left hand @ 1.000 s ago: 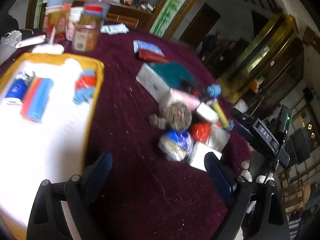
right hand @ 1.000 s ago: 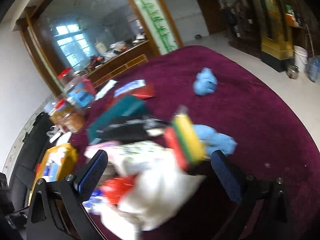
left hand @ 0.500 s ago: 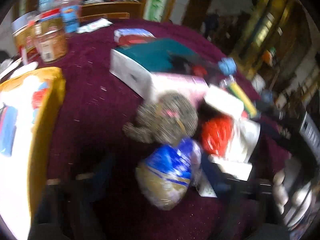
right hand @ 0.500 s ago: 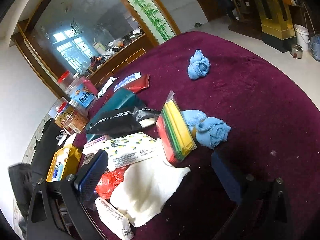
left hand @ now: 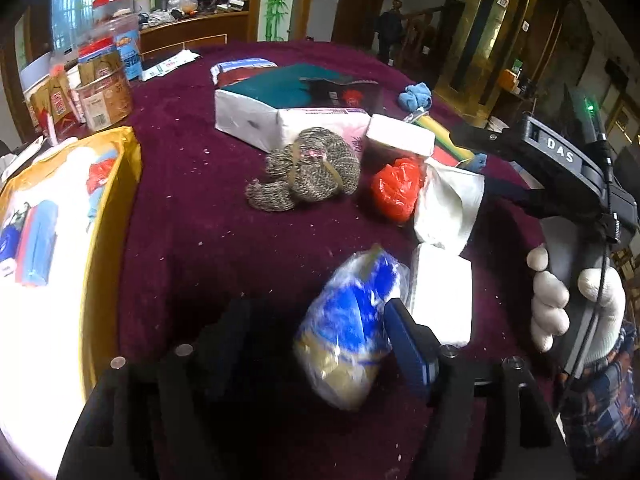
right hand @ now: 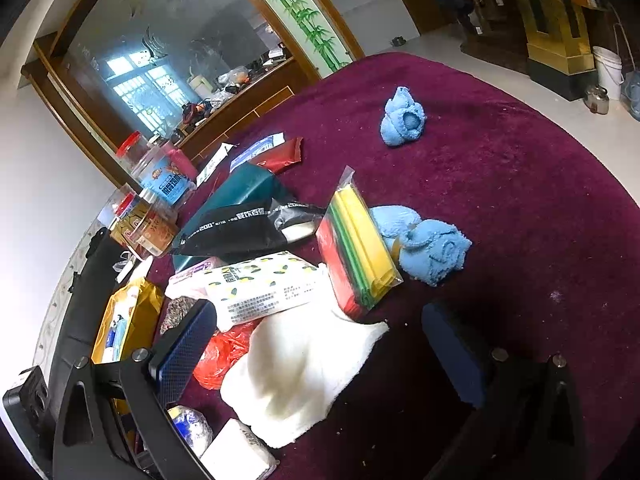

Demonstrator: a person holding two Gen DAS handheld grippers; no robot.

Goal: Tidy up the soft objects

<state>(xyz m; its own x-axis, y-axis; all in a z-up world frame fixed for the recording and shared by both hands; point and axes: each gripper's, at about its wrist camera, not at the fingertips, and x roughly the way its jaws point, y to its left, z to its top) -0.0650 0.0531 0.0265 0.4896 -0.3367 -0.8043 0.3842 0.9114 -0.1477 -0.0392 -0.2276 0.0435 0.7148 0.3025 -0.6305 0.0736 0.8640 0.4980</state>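
A blue-and-tan bundle in clear plastic (left hand: 344, 332) lies on the maroon tablecloth between the fingers of my left gripper (left hand: 316, 344). Its jaws are opening: the right pad (left hand: 412, 344) is at the bundle's side and the left finger stands clear of it. Beyond lie a grey-brown knitted bundle (left hand: 308, 168), a red plastic bag (left hand: 396, 188) and a white cloth (left hand: 448, 208). My right gripper (right hand: 320, 352) hangs open over that white cloth (right hand: 304, 376), gripping nothing. Two light blue towel rolls (right hand: 424, 244) (right hand: 402, 116) lie farther out.
A yellow tray (left hand: 116, 216) with a white liner holds several small items at the left. Tissue packs (right hand: 264, 284), a pack of coloured cloths (right hand: 360, 244), a teal box (left hand: 280, 88) and plastic jars (left hand: 104, 92) crowd the table. A gloved hand (left hand: 560, 304) holds the right gripper.
My left gripper has moved right and down, closer to the pile, and the blue-and-tan bundle now sits between its fingers. The right view has steadied and the coloured cloth pack lies still.
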